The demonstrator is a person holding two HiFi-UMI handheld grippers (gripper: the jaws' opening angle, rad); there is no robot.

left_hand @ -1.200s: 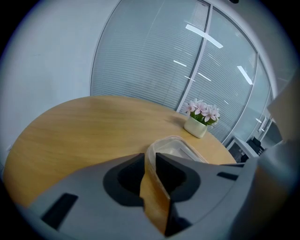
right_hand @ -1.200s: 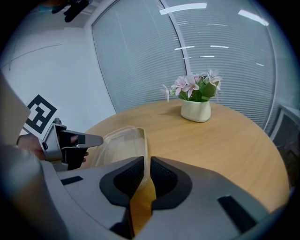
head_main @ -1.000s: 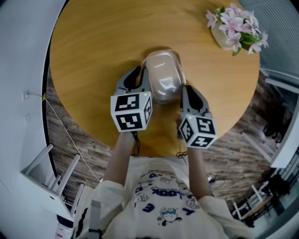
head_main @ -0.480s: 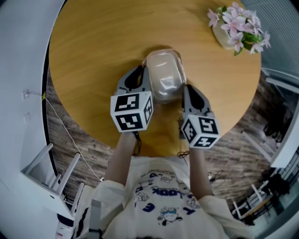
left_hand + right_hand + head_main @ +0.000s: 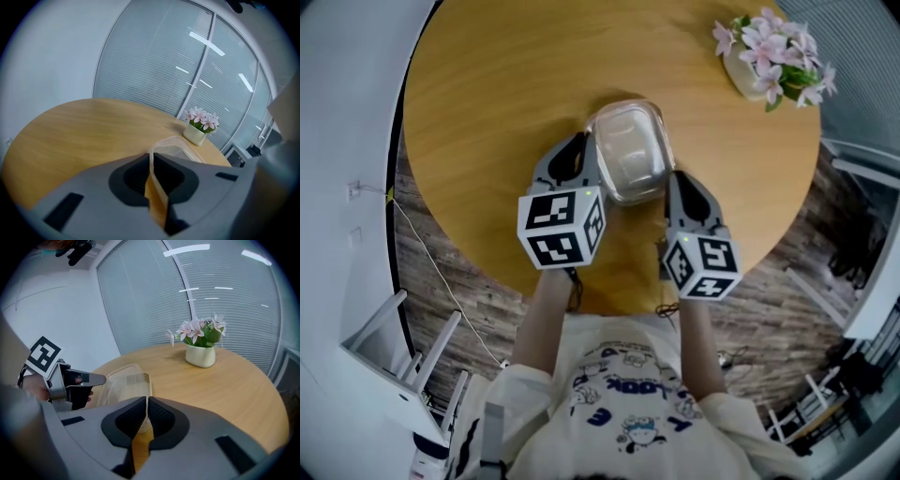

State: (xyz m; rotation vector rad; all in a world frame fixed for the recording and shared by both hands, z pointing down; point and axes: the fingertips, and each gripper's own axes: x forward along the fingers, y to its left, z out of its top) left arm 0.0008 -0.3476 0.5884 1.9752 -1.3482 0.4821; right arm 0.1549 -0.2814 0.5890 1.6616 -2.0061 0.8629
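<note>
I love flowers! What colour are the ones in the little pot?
The flowers are pale pink; they show clearest in the right gripper view.

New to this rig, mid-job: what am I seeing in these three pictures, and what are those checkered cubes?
A person holds a two-fingered gripper in each hand; the marker cubes are parts of them. The head view looks steeply down from the person's head: left gripper at its left, right gripper at its right. The other two views come from cameras riding on each gripper, looking along its fingers. A pot of pink flowers stands on the round wooden table. Each gripper's fingers are shut on the rim of a clear plastic container, one on each side.
</note>
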